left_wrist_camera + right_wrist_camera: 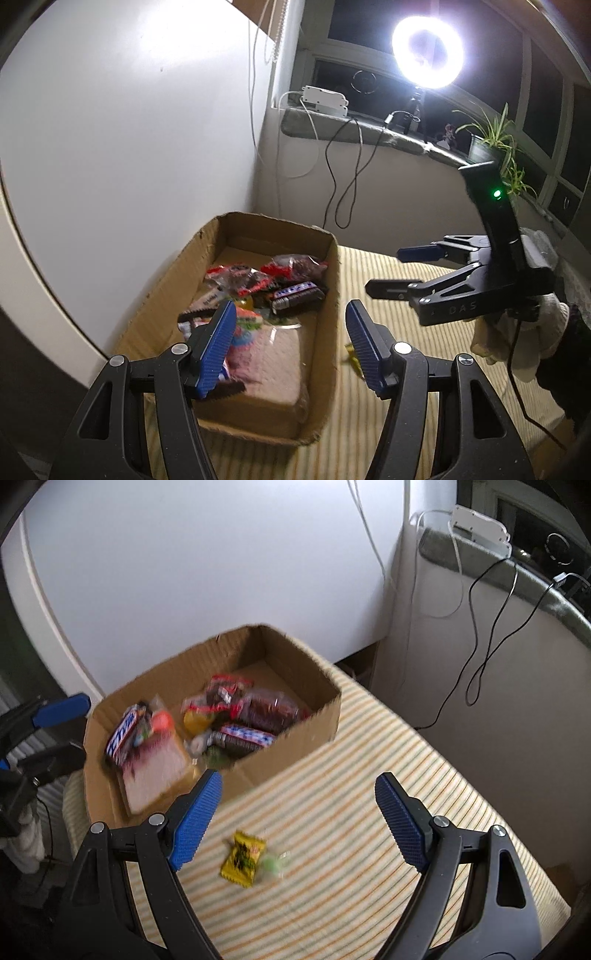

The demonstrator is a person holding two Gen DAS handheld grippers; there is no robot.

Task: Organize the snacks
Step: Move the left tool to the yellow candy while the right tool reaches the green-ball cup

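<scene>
here both claws gape empty; the left claw (pixel 291 347) half hides the yellow packet (pixel 352 359)

Your right wrist view is smeared: the open brown cardboard box (pixel 295 734) and the wrapped snacks (pixel 236 716) in it blur, so their labels cannot be read. The small yellow foil packet (pixel 243 858) on the striped cloth is soft too, and the pale green thing (pixel 273 866) touching it is too blurred to identify. In your left wrist view the left gripper's (pixel 291 349) blue pads cover part of the snack pile, and only a corner of that yellow packet (pixel 352 360) shows beside the box wall. The white knitted glove (pixel 517 343) runs off the right edge.
</scene>
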